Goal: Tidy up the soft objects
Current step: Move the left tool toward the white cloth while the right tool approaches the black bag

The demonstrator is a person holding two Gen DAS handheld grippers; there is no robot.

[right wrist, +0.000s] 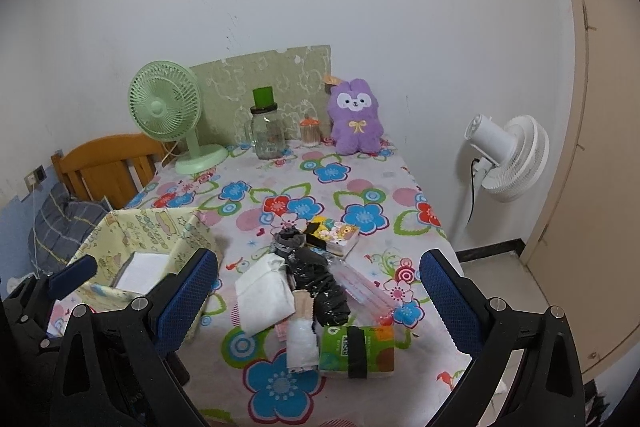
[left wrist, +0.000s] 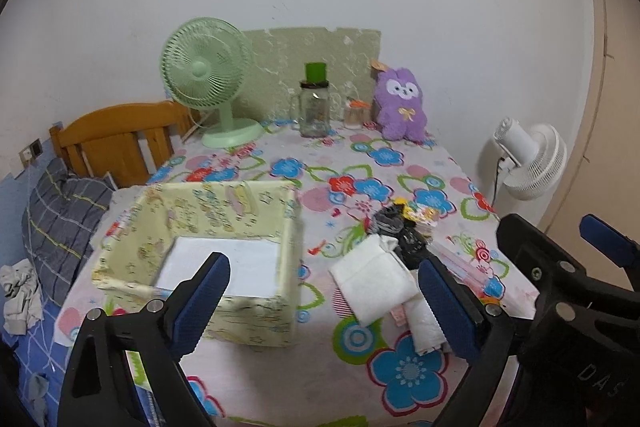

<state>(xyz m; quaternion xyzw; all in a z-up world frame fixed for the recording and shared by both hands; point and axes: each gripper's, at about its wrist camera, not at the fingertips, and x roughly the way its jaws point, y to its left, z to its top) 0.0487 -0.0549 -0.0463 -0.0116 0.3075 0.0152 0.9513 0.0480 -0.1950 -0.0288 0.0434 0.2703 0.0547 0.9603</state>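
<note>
A pale yellow fabric box (left wrist: 224, 223) (right wrist: 156, 239) stands on the floral table, left of centre, with a white sheet inside. A pile of soft items lies to its right: a folded white cloth (left wrist: 372, 279) (right wrist: 264, 293), a black plastic bag (right wrist: 320, 283) (left wrist: 408, 239), a grey sock (right wrist: 286, 241), a green tissue pack (right wrist: 358, 347), a small white pack (right wrist: 302, 345) and a cartoon-printed pack (right wrist: 336, 235). My left gripper (left wrist: 324, 307) is open and empty above the near edge. My right gripper (right wrist: 316, 307) is open and empty over the pile.
At the table's back stand a green desk fan (left wrist: 208, 83), a glass jar with green lid (left wrist: 314, 107), a small orange-lidded jar (left wrist: 356, 115) and a purple plush toy (left wrist: 400, 107). A white floor fan (right wrist: 508, 155) is right of the table; a wooden bed headboard (left wrist: 116, 139) is left.
</note>
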